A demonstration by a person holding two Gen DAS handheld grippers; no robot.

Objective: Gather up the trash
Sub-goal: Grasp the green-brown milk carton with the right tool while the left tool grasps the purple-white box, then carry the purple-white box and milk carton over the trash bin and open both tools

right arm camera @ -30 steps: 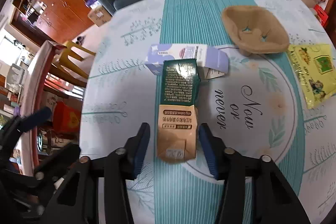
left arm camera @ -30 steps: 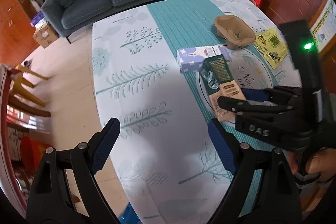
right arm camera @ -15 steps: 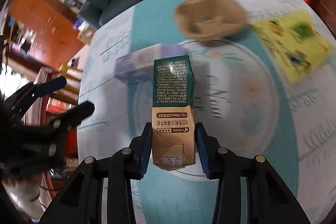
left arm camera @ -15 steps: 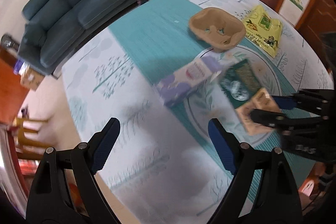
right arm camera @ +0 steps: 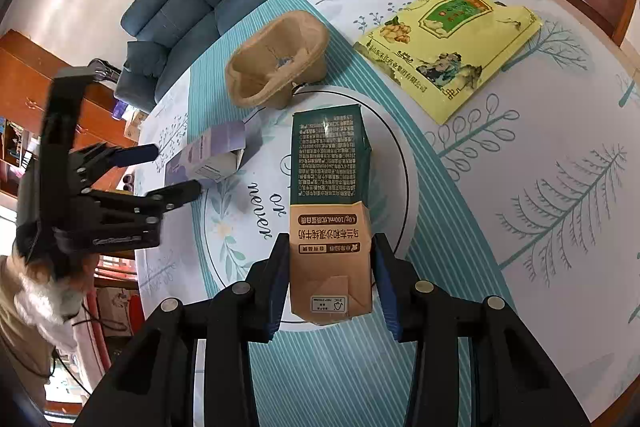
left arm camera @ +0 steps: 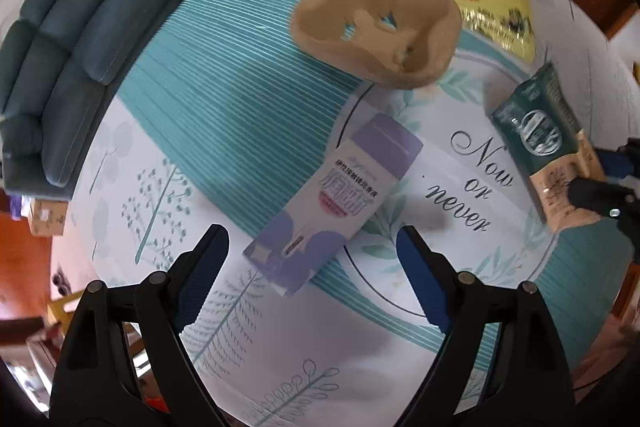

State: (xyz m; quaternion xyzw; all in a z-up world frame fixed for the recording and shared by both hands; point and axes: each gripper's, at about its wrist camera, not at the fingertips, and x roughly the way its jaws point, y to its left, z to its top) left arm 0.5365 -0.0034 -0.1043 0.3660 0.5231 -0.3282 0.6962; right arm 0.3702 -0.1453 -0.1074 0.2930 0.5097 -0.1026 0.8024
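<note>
the right claw grips the green-and-tan milk carton, lifted off the tabletop where it lay a second ago: one piece collected. the left claw, open, has swung over the purple box, now just ahead of its tips. only the right view shows the box's open end and the person's hand.

Both cameras ride behind their own fingers and look steeply down on the table. The left wrist view sits close over the purple carton, facing the sofa. The right wrist view looks along the green-and-tan carton. Both share the cartons, pulp tray and yellow bag.
</note>
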